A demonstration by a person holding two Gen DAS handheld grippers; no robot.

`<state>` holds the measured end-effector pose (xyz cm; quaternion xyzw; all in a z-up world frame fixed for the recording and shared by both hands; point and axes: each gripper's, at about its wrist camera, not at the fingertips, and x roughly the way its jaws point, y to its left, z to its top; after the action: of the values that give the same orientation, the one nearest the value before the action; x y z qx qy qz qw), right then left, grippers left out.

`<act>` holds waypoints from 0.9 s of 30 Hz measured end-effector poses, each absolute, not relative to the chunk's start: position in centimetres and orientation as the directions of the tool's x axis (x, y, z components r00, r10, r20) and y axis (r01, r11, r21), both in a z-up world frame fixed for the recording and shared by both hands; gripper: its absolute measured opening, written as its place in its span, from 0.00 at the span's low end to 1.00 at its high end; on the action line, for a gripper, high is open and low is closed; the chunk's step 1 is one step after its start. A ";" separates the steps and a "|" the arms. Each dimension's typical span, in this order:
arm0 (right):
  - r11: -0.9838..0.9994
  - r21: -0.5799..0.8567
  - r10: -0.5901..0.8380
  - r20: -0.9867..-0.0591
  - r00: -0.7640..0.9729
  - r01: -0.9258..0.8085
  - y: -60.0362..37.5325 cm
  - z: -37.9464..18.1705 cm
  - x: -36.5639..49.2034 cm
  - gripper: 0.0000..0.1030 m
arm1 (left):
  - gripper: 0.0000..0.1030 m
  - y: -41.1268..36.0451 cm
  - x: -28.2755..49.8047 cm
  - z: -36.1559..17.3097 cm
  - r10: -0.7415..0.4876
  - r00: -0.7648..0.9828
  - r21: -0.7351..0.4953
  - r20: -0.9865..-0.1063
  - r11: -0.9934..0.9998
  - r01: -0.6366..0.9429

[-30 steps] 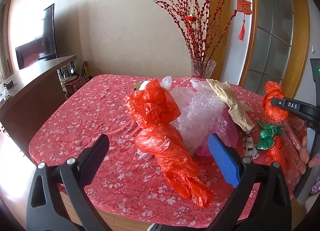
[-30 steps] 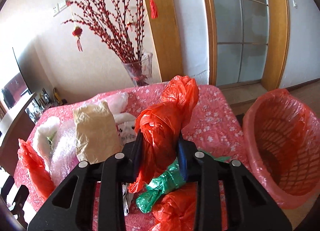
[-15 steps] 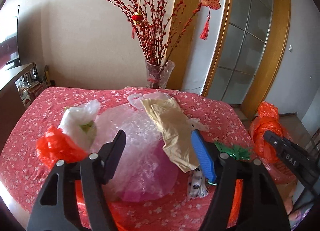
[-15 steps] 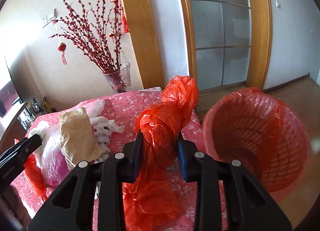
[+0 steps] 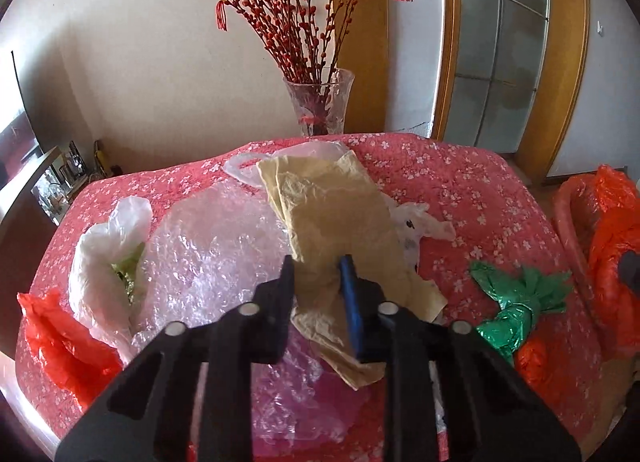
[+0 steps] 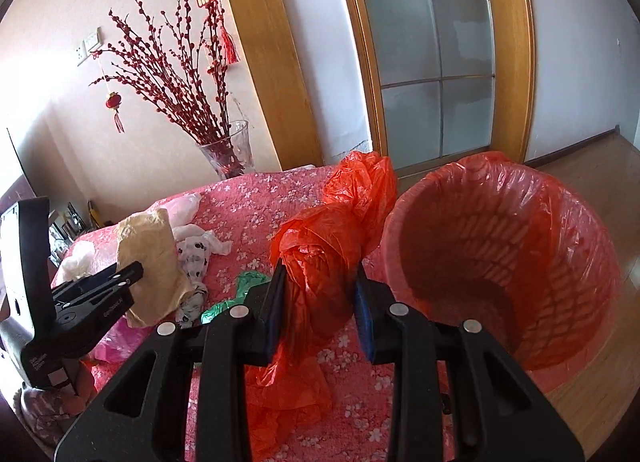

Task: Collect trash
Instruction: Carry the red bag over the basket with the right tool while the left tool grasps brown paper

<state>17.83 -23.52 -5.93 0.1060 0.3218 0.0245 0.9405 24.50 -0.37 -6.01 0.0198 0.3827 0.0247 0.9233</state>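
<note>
In the left wrist view your left gripper (image 5: 318, 268) pinches the tan paper bag (image 5: 334, 218) lying atop the bubble wrap (image 5: 212, 246), while in the right wrist view your right gripper (image 6: 320, 282) clamps the orange bag (image 6: 324, 238) (raised off the tablecloth (image 6: 256, 202)) just beside the bin (image 6: 500, 262).

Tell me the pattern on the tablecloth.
The tablecloth is red-pink with small white blossoms all over, clearest in the left wrist view.
</note>
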 end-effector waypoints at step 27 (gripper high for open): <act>0.965 0.245 0.058 -0.555 0.829 0.096 -28.3 -4.1 16.2 0.30 | 0.03 -2.0 21.6 0.9 -0.319 0.759 -0.172 -0.568 0.947 0.269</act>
<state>16.16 -28.30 -4.10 0.1321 0.2918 -0.0098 0.9472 21.58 -1.95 0.95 -0.0400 0.3099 -0.1570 0.9368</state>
